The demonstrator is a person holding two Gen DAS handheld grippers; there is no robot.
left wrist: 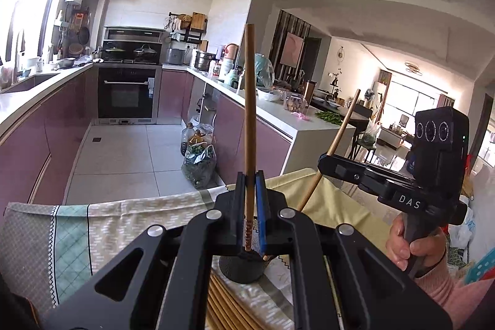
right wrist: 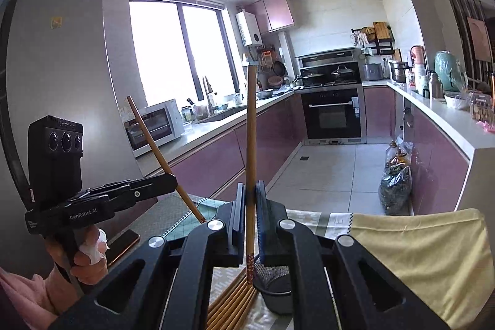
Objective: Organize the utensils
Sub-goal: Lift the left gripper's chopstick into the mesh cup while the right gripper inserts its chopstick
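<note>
Left gripper (left wrist: pixel 250 190): clamped on an upright chopstick (left wrist: pixel 249 113), tip just over the dark holder (left wrist: pixel 243 269)
Right gripper (right wrist: pixel 251 200): gripping a second chopstick (right wrist: pixel 251 144) — also above the holder
Loose chopsticks (right wrist: pixel 230 308): piled on the cloth beside the holder
Risk: tips clashing at the rim — sticks skidding out, holder tipping

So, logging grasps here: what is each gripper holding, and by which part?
Each holds one chopstick near its patterned lower end: left gripper holds left chopstick; right gripper holds right chopstick.
</note>
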